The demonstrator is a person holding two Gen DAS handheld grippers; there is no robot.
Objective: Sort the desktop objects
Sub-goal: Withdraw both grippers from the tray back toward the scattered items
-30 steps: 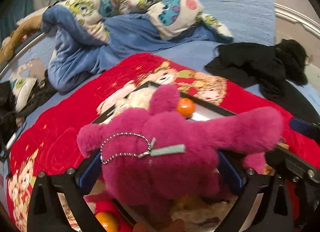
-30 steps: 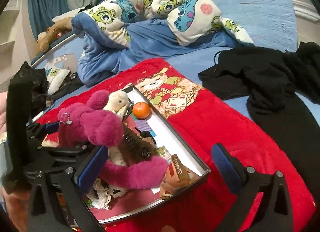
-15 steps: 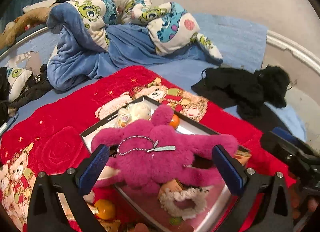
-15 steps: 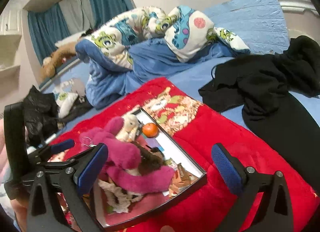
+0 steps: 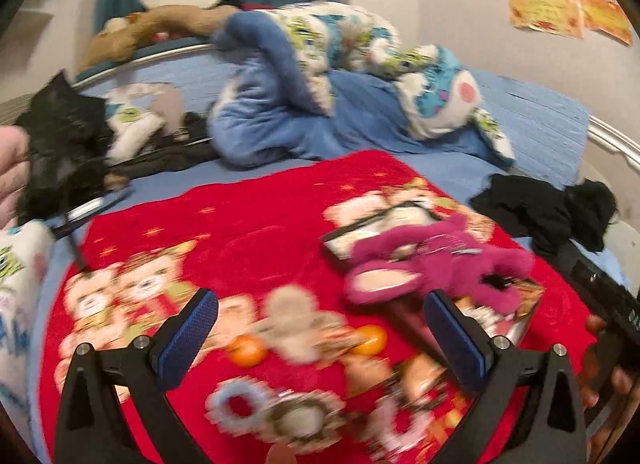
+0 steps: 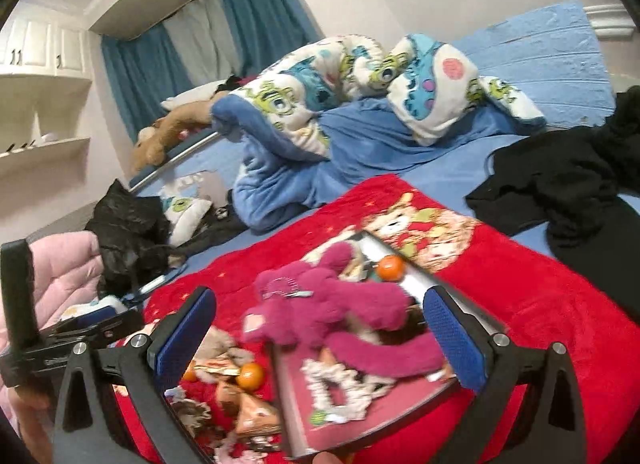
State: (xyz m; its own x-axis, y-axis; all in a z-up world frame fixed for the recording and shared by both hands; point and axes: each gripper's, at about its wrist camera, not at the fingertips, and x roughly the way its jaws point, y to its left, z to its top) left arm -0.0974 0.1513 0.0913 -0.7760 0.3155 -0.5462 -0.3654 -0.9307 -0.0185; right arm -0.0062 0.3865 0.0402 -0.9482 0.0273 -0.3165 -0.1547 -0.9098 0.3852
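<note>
Magenta plush [image 6: 332, 304] lying across tray [image 6: 400, 416], sorted; left gripper [image 5: 320, 338] and right gripper [image 6: 320, 338] fingers spread, empty, clear for remaining oranges [image 5: 246, 350].

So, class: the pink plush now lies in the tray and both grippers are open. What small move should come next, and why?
Probably lower the left gripper toward the nearer orange. Its jaws are open and empty, the plush already lies in the tray, and that orange sits loose on the red blanket between the fingers.
</note>
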